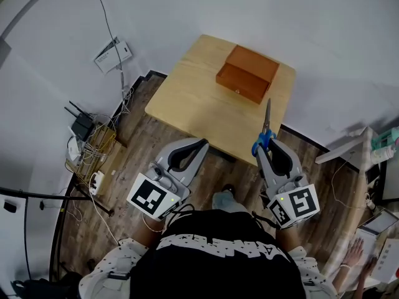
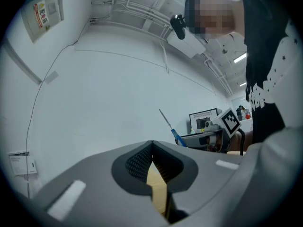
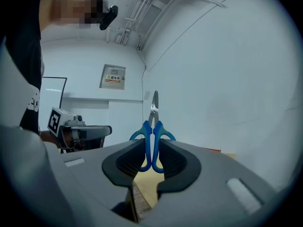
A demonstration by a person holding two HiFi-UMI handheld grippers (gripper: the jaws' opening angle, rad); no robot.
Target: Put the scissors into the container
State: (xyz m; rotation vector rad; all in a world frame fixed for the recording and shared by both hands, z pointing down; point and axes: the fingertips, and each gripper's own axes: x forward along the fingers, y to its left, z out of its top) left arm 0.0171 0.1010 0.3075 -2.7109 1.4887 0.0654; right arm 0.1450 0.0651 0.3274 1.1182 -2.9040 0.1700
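Observation:
My right gripper is shut on the blue handles of the scissors, whose blades point up and away over the near edge of the wooden table. In the right gripper view the scissors stand upright between the pads. The brown open container sits at the table's far side, beyond the scissors. My left gripper is shut with nothing in it, held off the table's near edge. In the left gripper view the jaws meet at the tip of the left gripper, and the scissors show to the right.
A wood floor lies below the table. Routers and cables crowd the floor at left. A white lamp arm and clutter stand at right, with another person's hand at the bottom right. White walls close in behind the table.

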